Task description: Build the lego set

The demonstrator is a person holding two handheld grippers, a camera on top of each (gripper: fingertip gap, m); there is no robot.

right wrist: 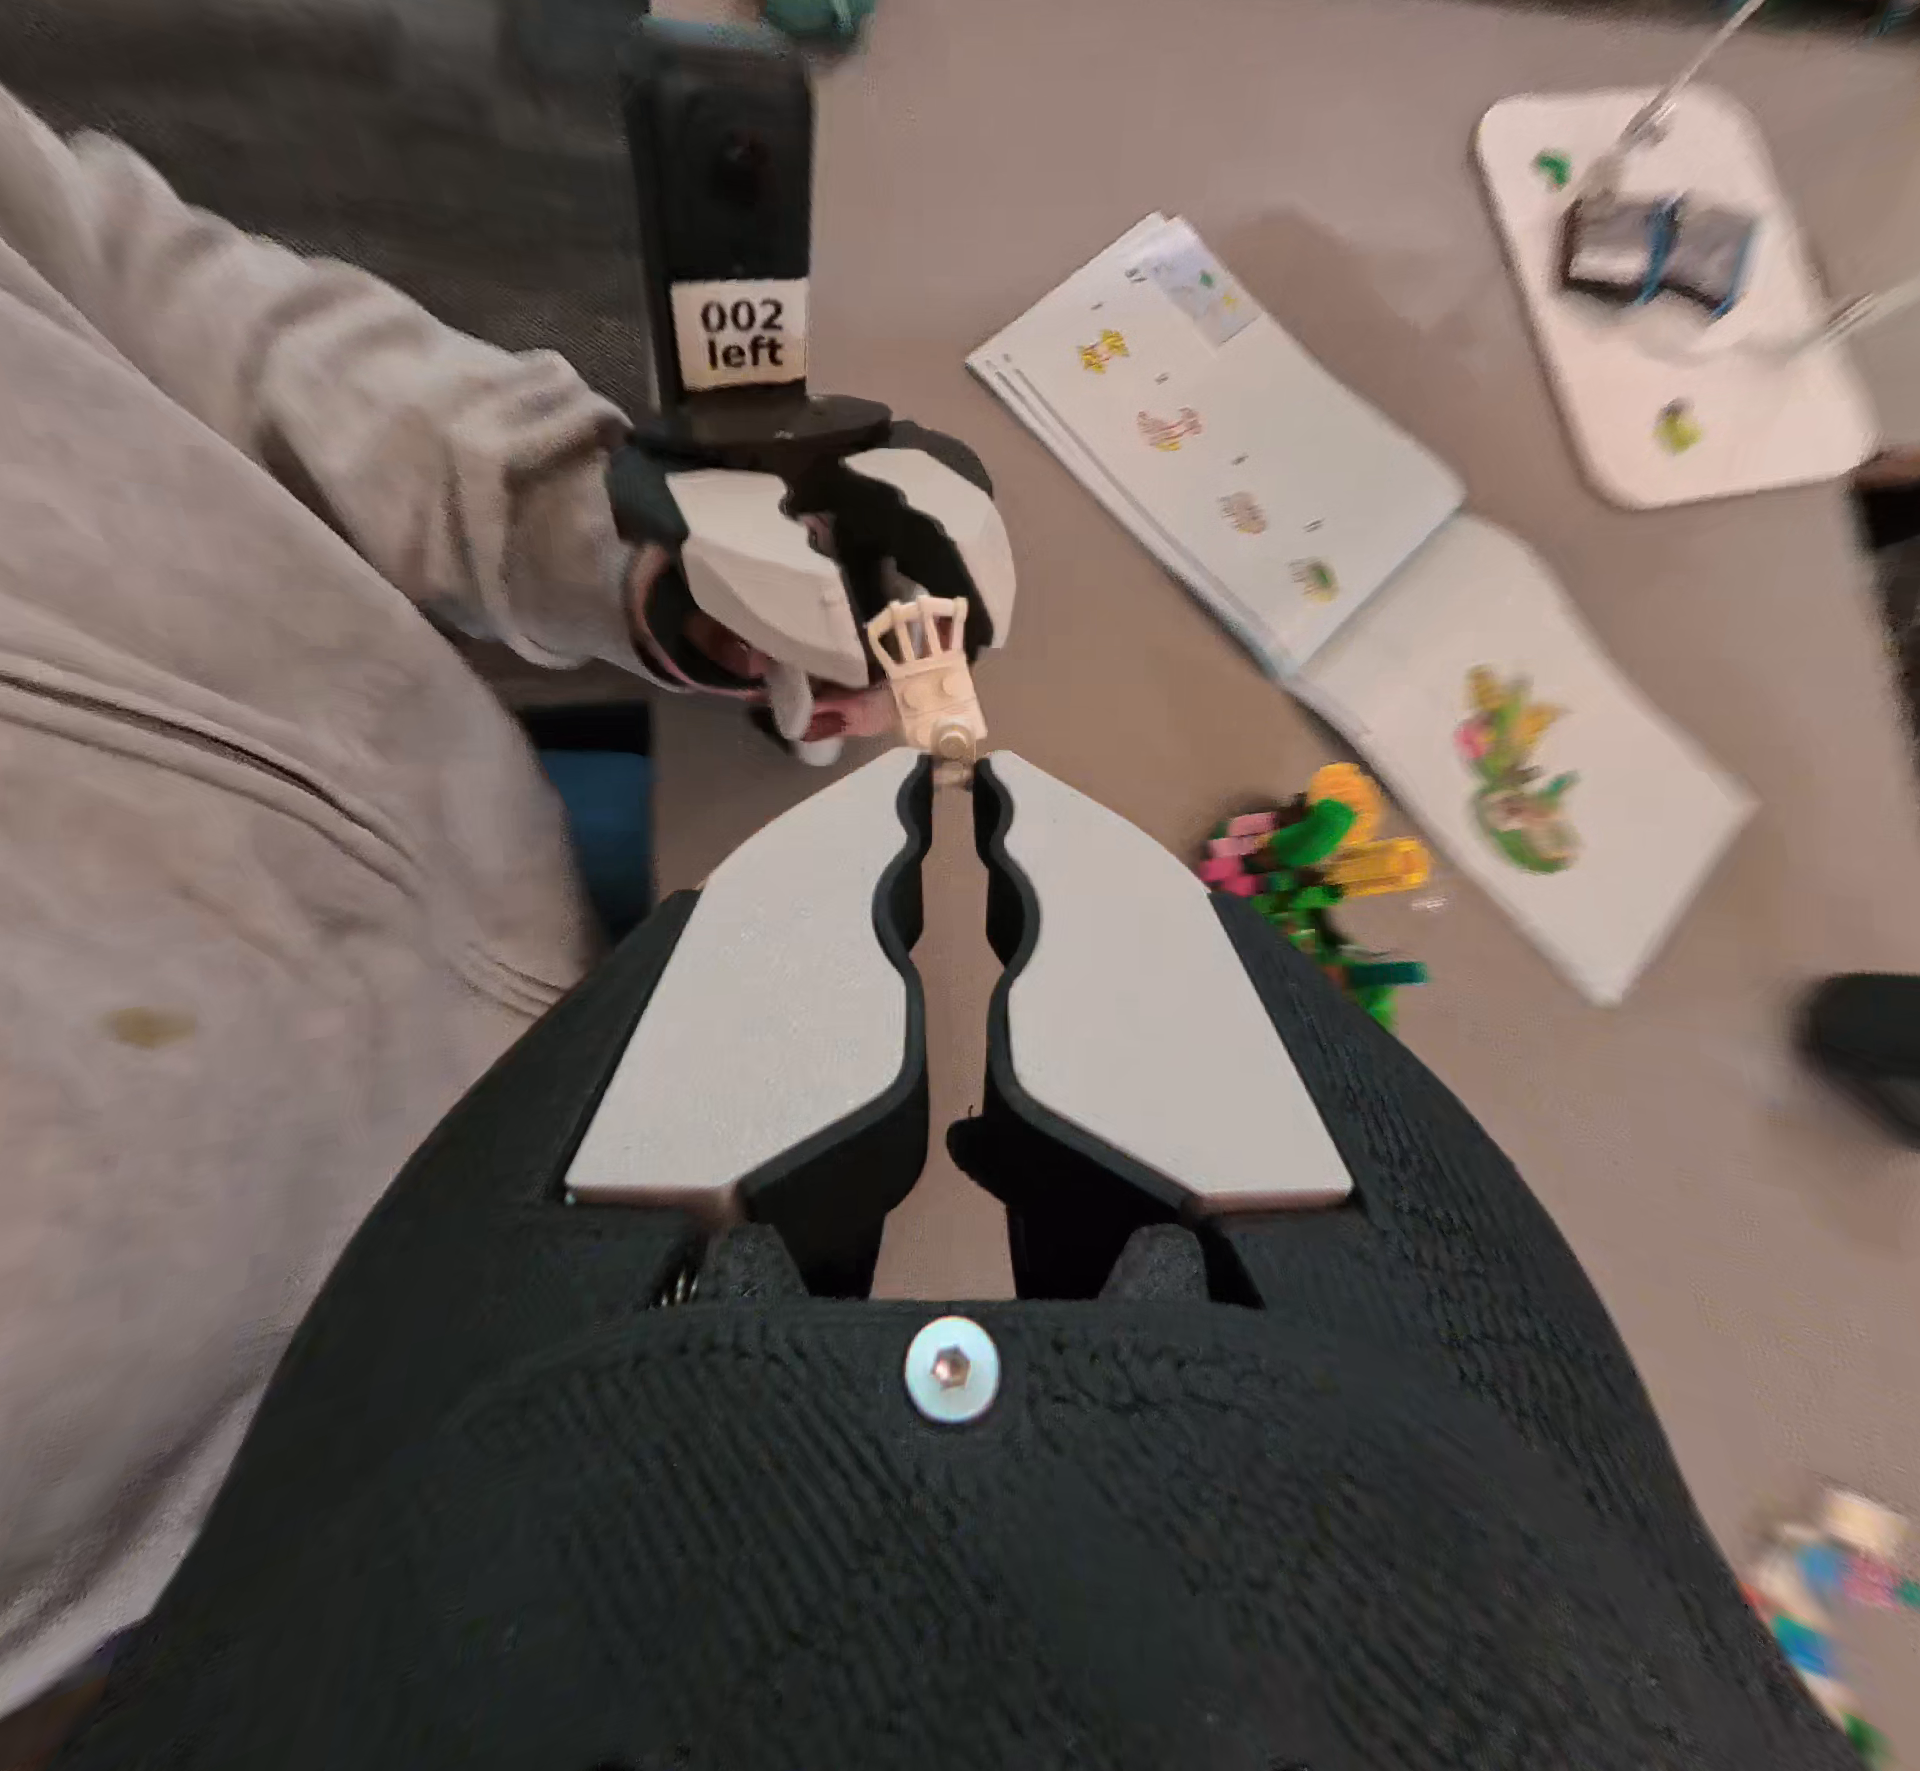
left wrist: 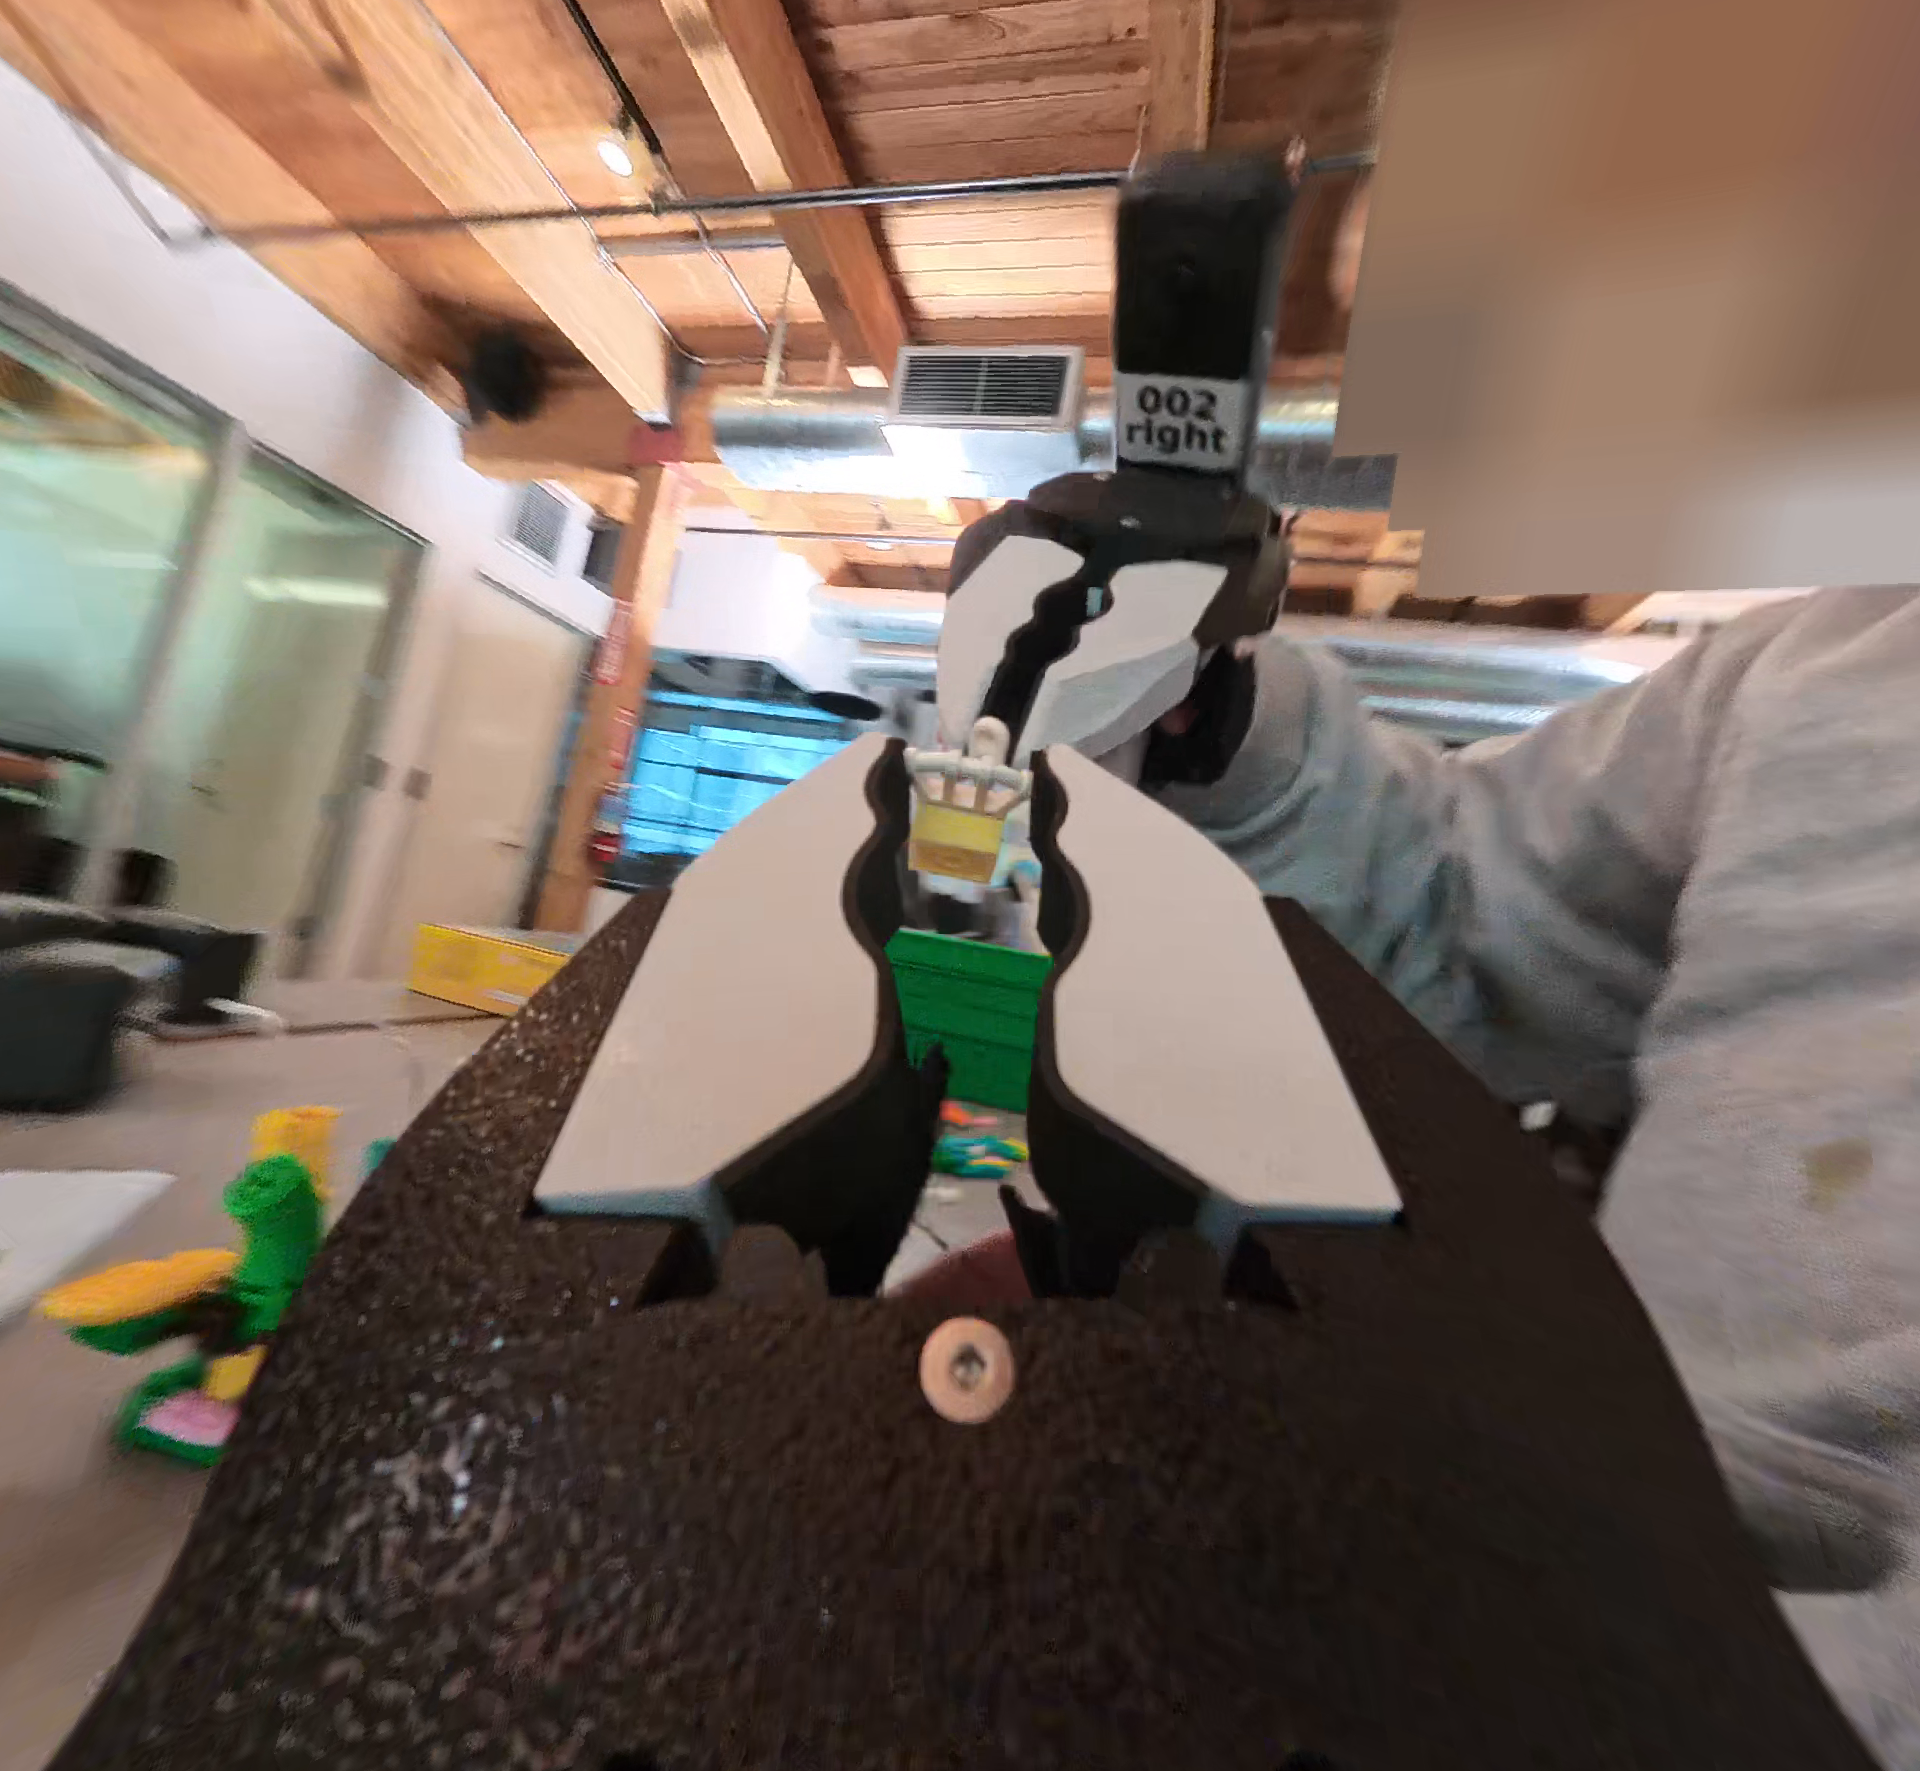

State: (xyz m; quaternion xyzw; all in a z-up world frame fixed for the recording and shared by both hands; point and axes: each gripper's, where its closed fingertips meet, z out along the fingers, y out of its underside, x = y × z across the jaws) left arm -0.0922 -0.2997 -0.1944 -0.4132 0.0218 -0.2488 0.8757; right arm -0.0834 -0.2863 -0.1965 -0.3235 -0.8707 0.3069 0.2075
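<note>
A small cream lego piece with a fan of thin bars is held in mid-air between both grippers. My left gripper is shut on its barred end. A yellow brick sits against the piece just inside the left jaws. My right gripper is shut on the pin at the other end of the cream piece. In the left wrist view the right gripper comes down from above. In the right wrist view the left gripper faces mine, tip to tip.
A green and yellow lego plant build lies on the grey table, also seen in the left wrist view. An open instruction booklet, a white tray, loose pieces, a green box and a yellow box lie around.
</note>
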